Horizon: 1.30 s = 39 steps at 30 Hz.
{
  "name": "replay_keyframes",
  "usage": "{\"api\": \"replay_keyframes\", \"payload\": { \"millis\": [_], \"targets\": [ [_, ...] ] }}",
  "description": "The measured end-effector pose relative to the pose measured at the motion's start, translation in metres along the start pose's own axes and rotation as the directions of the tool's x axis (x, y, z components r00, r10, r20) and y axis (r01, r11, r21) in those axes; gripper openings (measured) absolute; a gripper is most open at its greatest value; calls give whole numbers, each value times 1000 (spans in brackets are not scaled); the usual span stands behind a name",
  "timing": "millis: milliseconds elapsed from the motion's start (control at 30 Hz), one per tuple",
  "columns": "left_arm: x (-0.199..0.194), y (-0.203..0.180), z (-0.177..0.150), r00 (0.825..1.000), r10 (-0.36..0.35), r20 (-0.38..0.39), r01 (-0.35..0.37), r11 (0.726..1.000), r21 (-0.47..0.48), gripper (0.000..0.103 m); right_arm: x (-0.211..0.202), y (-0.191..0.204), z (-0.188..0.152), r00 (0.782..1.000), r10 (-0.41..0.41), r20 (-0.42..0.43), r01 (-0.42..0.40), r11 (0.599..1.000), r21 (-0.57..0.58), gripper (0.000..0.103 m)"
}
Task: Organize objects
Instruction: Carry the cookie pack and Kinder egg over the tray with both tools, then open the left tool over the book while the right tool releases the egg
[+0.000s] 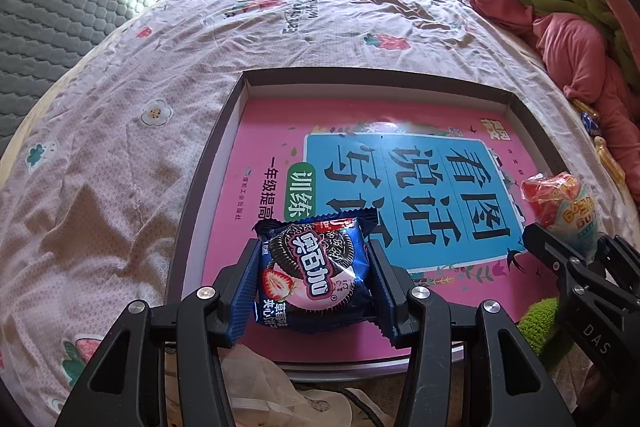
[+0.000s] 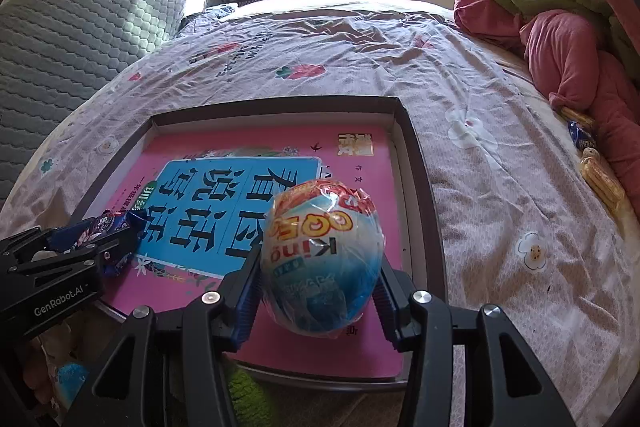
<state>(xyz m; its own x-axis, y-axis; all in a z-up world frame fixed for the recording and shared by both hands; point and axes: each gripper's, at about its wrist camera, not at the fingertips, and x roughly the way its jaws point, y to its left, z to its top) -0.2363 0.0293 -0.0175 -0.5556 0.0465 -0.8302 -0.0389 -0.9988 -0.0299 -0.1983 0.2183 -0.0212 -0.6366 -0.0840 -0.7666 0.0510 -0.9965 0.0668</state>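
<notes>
We hold two grippers over a shallow dark-rimmed cardboard box that lies on a bed covered by a pale pink sheet printed with strawberries and flowers. Inside the box lies a pink book with a blue title panel of large black characters.

The left gripper has its fingers clamped on a dark blue foil packet of strawberry sandwich cookies, held above the book's near edge, at 6 o'clock in the left wrist view. The ribbed blue pads press both sides of the packet.

The right gripper has its fingers clamped on an egg-shaped snack wrapped in clear plastic with red, orange and light blue print, held above the box's near right part. In the left wrist view that egg sits at 3 o'clock.

A heap of pink and green clothing lies at 2 o'clock on the bed, with small yellow and blue wrapped snacks just beside it. A grey quilted mattress pad stands at 10 o'clock.
</notes>
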Motion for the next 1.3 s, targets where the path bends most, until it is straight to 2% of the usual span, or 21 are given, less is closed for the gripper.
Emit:
{"api": "replay_keyframes", "payload": {
  "millis": [333,600,733,1033,1200,1300],
  "targets": [
    [1,-4,1,1000,17,-10,-17,1000,-1,53,1,-4,-1,1000,4,-17,-4,999,32,51],
    [0,-3,0,1000,2,-19,-2,1000,-7,53,-3,-7,0,1000,-2,-11,2,999,44,55],
    [0,-2,-2,999,-14,-31,13,1000,-13,53,-6,-7,1,1000,-7,-2,7,999,51,61],
    [-3,1,-3,998,-47,-43,46,998,-30,53,-13,-10,2,1000,-11,15,10,998,61,62],
    [-7,1,-4,999,-41,-32,40,999,-33,53,-17,-9,3,1000,-9,28,7,998,57,63],
    [-12,4,-3,999,-41,-14,41,999,-35,58,-19,-9,3,999,-8,31,6,998,56,63]
  ]
}}
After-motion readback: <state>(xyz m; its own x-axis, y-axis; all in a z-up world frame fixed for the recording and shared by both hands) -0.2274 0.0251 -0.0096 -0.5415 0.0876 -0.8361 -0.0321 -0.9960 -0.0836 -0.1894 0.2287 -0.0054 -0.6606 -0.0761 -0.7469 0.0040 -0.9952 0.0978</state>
